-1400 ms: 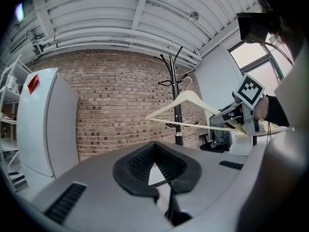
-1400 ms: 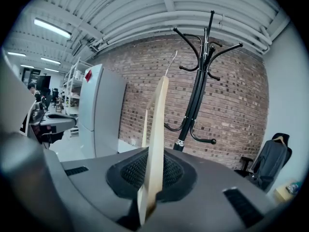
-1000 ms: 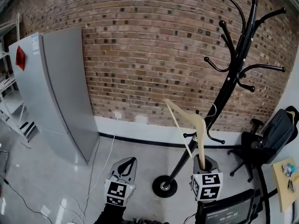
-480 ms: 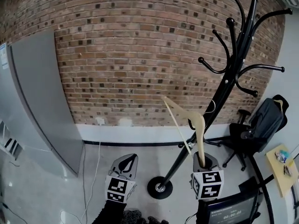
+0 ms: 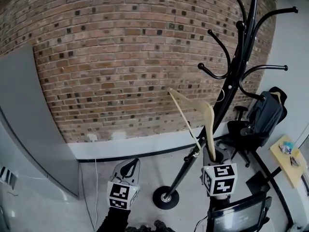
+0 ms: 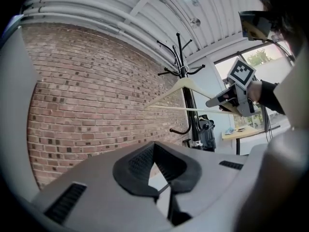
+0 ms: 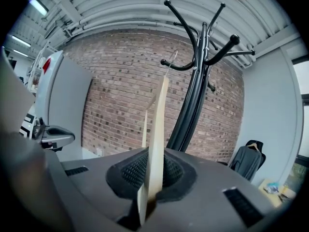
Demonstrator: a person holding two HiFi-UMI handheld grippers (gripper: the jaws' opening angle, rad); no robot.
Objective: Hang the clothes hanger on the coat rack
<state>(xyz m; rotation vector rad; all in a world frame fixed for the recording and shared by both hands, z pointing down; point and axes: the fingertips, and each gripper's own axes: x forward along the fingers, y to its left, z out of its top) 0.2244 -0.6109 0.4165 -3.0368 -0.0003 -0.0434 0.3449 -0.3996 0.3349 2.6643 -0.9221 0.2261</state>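
Right gripper view showed your right claw (image 7: 152, 170) clamped on the wooden hanger (image 7: 158, 129), which stuck straight up out of it, close beside the coat rack (image 7: 193, 110). Your left claw (image 6: 153, 163) was closed, empty.

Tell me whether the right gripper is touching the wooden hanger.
Touching. The right gripper view shows the right gripper with both jaw pads pressed against the flat sides of the wooden hanger, with no gap on either side.

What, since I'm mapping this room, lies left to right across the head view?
Grey refrigerator, left hand-held gripper, coat rack's base, right hand-held gripper holding the clothes hanger, office chair, wooden table.
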